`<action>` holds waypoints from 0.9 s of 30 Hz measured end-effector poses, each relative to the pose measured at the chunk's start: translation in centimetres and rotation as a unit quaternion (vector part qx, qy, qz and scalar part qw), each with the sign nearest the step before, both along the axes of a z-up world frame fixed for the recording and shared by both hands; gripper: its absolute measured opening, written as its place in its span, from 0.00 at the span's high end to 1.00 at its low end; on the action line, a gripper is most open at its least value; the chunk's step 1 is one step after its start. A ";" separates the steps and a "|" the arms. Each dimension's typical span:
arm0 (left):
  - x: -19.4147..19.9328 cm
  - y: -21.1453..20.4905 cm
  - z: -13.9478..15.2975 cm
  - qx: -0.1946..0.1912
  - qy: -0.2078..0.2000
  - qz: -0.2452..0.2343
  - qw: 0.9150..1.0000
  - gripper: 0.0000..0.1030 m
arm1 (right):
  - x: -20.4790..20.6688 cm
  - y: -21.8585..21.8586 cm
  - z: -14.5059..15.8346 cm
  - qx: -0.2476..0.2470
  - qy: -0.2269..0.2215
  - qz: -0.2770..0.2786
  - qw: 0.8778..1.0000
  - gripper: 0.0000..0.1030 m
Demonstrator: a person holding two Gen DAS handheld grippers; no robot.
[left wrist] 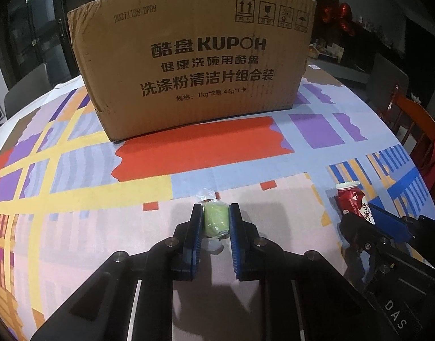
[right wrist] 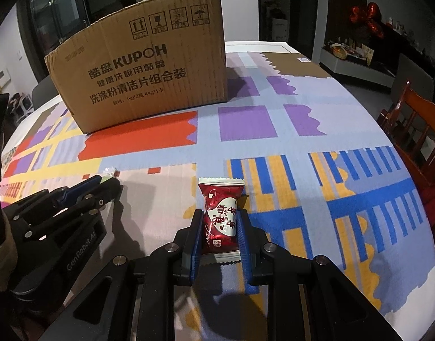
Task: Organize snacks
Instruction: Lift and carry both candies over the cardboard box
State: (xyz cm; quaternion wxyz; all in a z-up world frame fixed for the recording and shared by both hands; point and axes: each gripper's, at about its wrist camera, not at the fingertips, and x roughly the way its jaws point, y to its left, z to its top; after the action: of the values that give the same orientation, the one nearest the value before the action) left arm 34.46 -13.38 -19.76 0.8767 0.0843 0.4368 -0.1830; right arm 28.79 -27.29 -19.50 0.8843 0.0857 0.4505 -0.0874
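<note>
Currently I am holding both tools low over the tablecloth (left wrist: pixel 246 159), each one pinching a snack. My left gripper (left wrist: pixel 216 218) is pressed together on a green candy (left wrist: pixel 215 219), whose clear twisted wrapper ends are sticking out at twelve and six o'clock of the pads. My right gripper (right wrist: pixel 219 221) is clamping a red packet (right wrist: pixel 221 216) across its middle, with the crimped ends lying at twelve and six o'clock between the fingers. Whether either snack is resting on the cloth or already hanging clear of it, I cannot tell.

At twelve o'clock of the left tool, and at about eleven o'clock of the right one, the cardboard box (left wrist: pixel 194 65) is standing on the cloth, well apart from both snacks. I am judging it to be the likely place for them; its opening is not showing, so I cannot confirm what it is holding.

Risks I am noting:
- The green candy looks soft and is sitting near the pad tips, so it may be squeezing out of shape or slipping forward during a lift.
- The red packet is glossy and puffed, and the pads are gripping foil rather than anything firm; a quick swing could be letting it slide or twist.
- Both tools are working just beside each other, so raising them together risks a knock between them.
- The box wall facing me is tall, and approaching too low would be pushing the box or catching a snack on its rim.
</note>
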 end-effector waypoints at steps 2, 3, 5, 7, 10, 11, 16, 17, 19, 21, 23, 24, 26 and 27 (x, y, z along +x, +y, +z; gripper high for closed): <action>-0.1 0.1 0.2 0.000 -0.001 0.000 1.000 0.82 | 0.0 0.1 0.2 0.000 -0.001 0.002 1.000 0.76; -0.2 0.1 0.3 -0.001 -0.002 0.000 1.000 0.82 | -0.1 0.2 0.2 0.000 -0.002 0.003 1.000 0.76; -0.3 0.2 0.6 -0.004 -0.004 0.001 1.000 0.82 | -0.1 0.3 0.6 -0.002 -0.005 0.006 1.000 0.76; -0.5 0.4 0.9 -0.006 -0.006 0.001 1.000 0.82 | -0.3 0.5 1.0 -0.004 -0.008 0.008 1.000 0.76; -0.9 0.6 1.5 -0.008 -0.009 0.001 1.000 0.82 | -0.5 0.7 1.6 -0.008 -0.013 0.010 1.000 0.76; -1.0 0.6 1.7 -0.008 -0.010 0.001 1.000 0.82 | -0.5 0.7 1.8 -0.008 -0.015 0.010 1.000 0.76; -1.6 1.0 2.9 -0.008 -0.020 0.003 1.000 0.82 | -0.8 1.2 3.0 -0.010 -0.024 0.014 1.000 0.76; -1.7 1.1 3.2 -0.009 -0.022 0.004 1.000 0.82 | -0.9 1.3 3.3 -0.011 -0.028 0.015 0.999 0.76; -1.9 1.3 3.7 -0.010 -0.026 0.007 1.000 0.82 | -1.0 1.4 3.8 -0.010 -0.033 0.017 0.999 0.76; -2.1 1.5 4.3 -0.011 -0.031 0.010 0.999 0.82 | -1.1 1.7 4.3 -0.011 -0.037 0.020 0.999 0.76; -2.3 1.6 4.9 -0.011 -0.036 0.012 0.999 0.82 | -1.2 1.8 4.8 -0.012 -0.042 0.023 0.999 0.76; -2.4 1.7 5.2 -0.012 -0.037 0.013 0.999 0.82 | -1.3 1.9 5.1 -0.012 -0.045 0.025 0.999 0.76; -2.6 1.9 5.8 -0.013 -0.040 0.015 0.999 0.82 | -1.4 2.0 5.6 -0.012 -0.050 0.027 0.998 0.76; -2.7 1.9 6.0 -0.013 -0.042 0.016 0.999 0.82 | -1.4 2.0 5.9 -0.013 -0.053 0.028 0.998 0.76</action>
State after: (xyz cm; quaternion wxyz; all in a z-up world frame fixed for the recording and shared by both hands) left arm 31.81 -11.46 -13.74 0.8979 0.0736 0.3989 -0.1709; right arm 27.38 -25.32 -13.64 0.9100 0.0665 0.4043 -0.0639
